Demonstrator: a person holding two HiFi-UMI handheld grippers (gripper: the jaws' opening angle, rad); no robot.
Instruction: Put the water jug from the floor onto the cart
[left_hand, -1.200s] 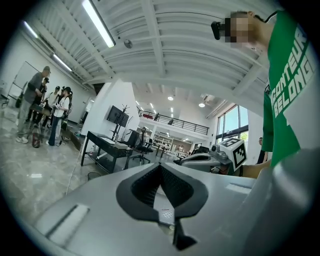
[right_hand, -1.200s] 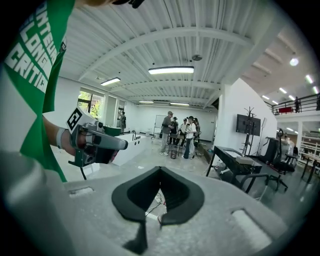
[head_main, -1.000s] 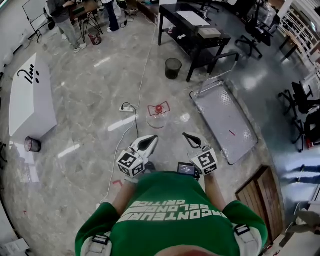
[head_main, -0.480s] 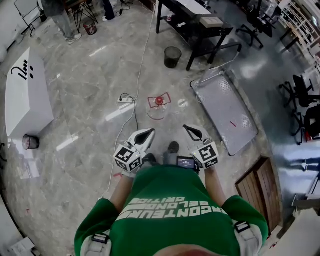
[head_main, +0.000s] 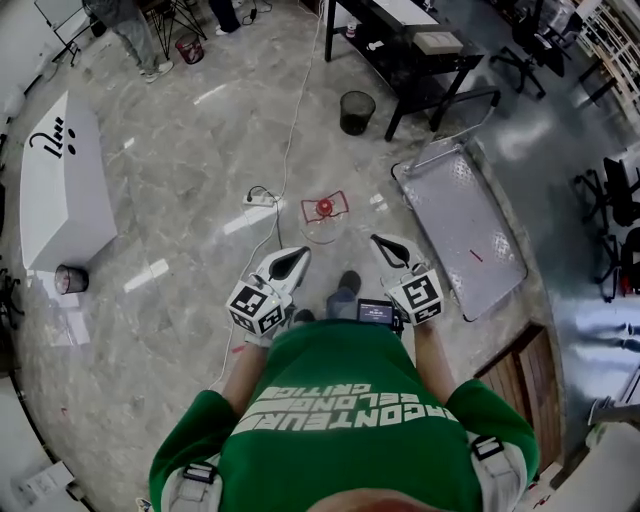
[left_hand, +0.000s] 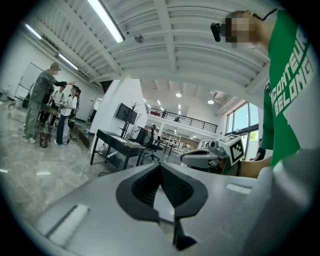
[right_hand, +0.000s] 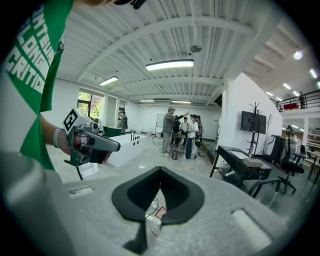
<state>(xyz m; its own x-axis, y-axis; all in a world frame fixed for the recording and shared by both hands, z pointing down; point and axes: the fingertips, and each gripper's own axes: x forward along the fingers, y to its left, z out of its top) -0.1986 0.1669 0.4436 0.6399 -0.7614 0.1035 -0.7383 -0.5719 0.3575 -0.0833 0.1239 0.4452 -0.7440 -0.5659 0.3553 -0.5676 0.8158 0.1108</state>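
A clear water jug (head_main: 322, 222) with a red cap stands on the floor inside a red tape square, just ahead of both grippers. It also shows low through the jaw gap in the right gripper view, where the jug (right_hand: 155, 226) lies below the tape. The flat metal cart (head_main: 462, 228) lies to the right of the jug, its handle at the far end. My left gripper (head_main: 297, 259) and right gripper (head_main: 383, 243) are both shut and hold nothing. They hang side by side in front of my chest, short of the jug. The left gripper (left_hand: 160, 167) and the right gripper (right_hand: 160, 170) have their pads together.
A power strip (head_main: 261, 199) and its cable run left of the jug. A black bin (head_main: 357, 112) and a black table (head_main: 400, 45) stand beyond. A white box (head_main: 65, 180) is at the left, a wooden pallet (head_main: 520, 385) at the right. People (right_hand: 182, 131) stand far off.
I have stepped forward: both grippers have moved toward the jug, and a foot now shows between them. Both stay shut.
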